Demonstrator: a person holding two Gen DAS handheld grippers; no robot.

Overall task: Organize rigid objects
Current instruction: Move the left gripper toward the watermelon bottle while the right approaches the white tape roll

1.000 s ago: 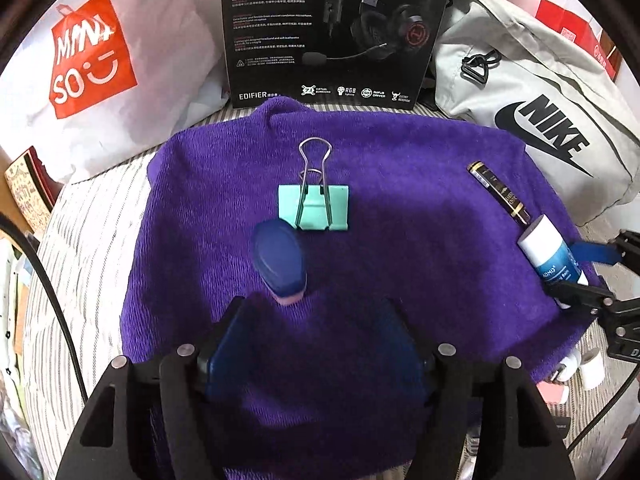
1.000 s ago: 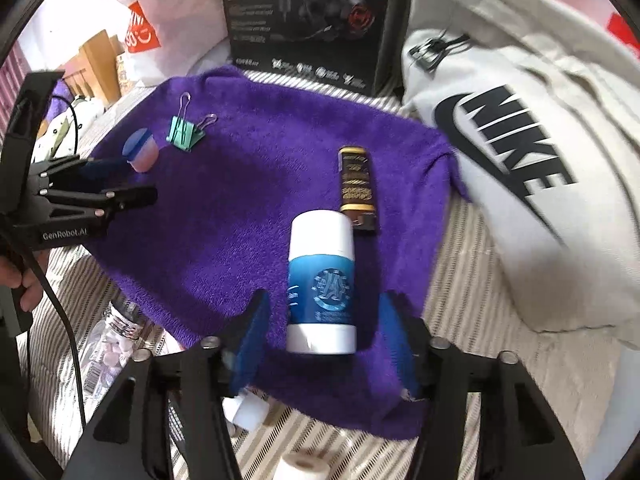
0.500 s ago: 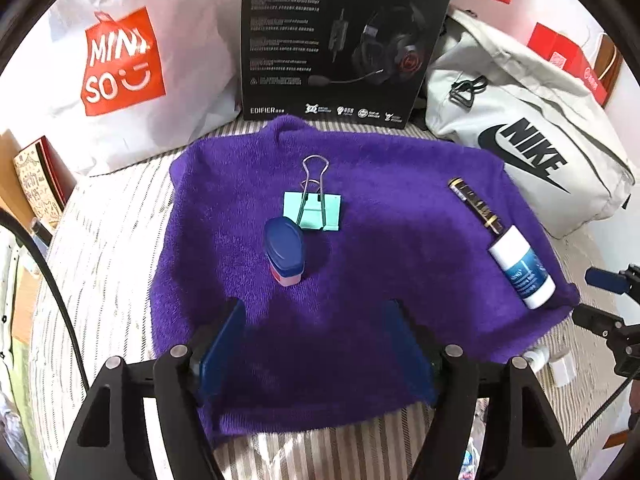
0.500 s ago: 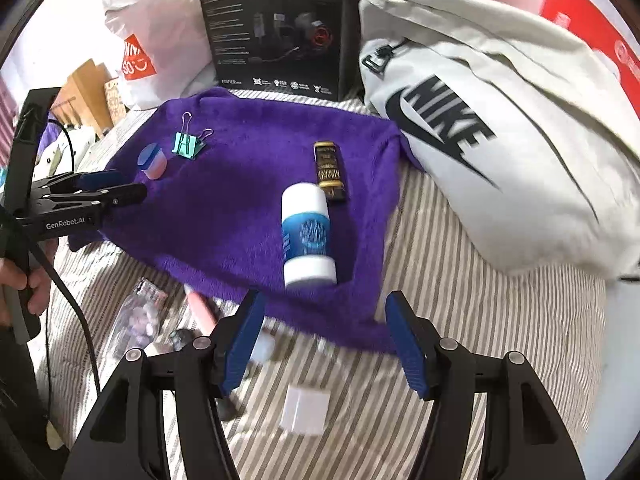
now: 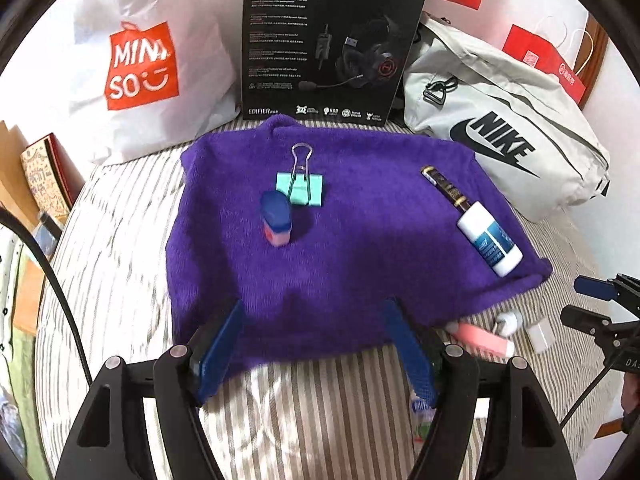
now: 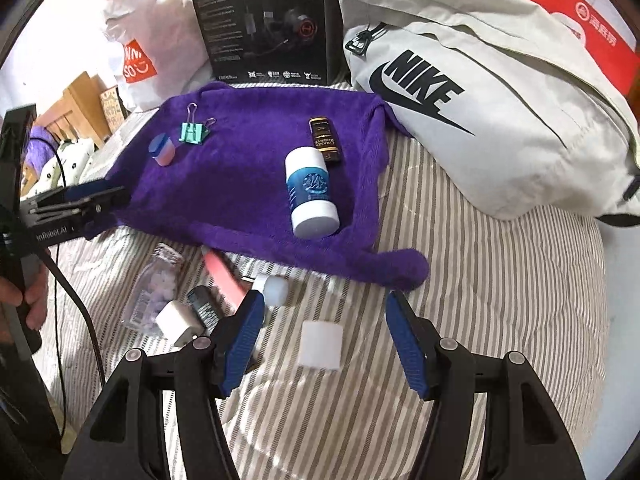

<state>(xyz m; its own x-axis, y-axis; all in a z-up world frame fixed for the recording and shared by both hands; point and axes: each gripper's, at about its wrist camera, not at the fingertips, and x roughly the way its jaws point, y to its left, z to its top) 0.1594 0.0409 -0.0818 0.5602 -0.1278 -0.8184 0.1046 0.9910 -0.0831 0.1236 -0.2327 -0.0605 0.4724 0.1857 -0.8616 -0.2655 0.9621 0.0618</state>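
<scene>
Both hand-held grippers, left (image 5: 316, 344) and right (image 6: 326, 344), wide apart and empty, low over the striped bedding (image 6: 480, 300) beside the purple towel (image 5: 360, 248)

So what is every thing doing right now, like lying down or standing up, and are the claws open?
Left claw: open, empty.
Right claw: open, empty.
White and blue bottle: lying on purple towel.
Dark tube: lying down.
Green binder clip: resting flat.
Blue-capped pink container: standing.
White block: off towel.
</scene>
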